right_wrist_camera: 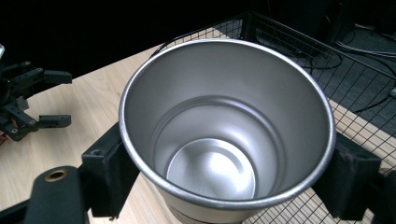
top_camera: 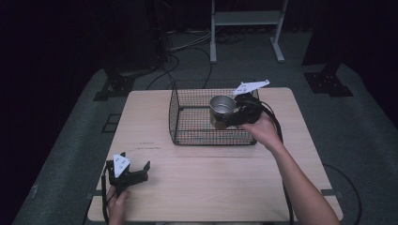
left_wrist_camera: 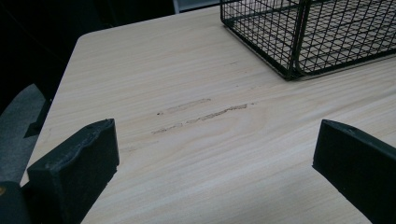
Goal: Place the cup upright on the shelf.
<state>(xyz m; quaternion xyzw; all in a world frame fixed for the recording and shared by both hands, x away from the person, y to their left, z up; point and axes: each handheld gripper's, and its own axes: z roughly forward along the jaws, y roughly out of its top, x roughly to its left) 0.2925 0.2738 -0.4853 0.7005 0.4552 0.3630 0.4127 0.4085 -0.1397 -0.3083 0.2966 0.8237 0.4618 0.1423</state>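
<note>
High view: one metal cup [top_camera: 222, 107] sits upright in one wire basket [top_camera: 192, 119] on the tabletop [top_camera: 211, 178], clamped by the right gripper [top_camera: 228, 117]. Left gripper view: the left gripper [left_wrist_camera: 210, 158] has jaws apart, empty. Right gripper view: jaws grip the cup's sides.

Dim room, back wall sitting in near-black. Grey carpet [top_camera: 366, 126] covering the floor. Light wood table [top_camera: 211, 178] standing mid-frame under soft light. White frame legs [top_camera: 246, 18] standing behind it, black cables [top_camera: 187, 51] trailing across the carpet, dark stand bases [top_camera: 328, 82] sitting at both sides.
</note>
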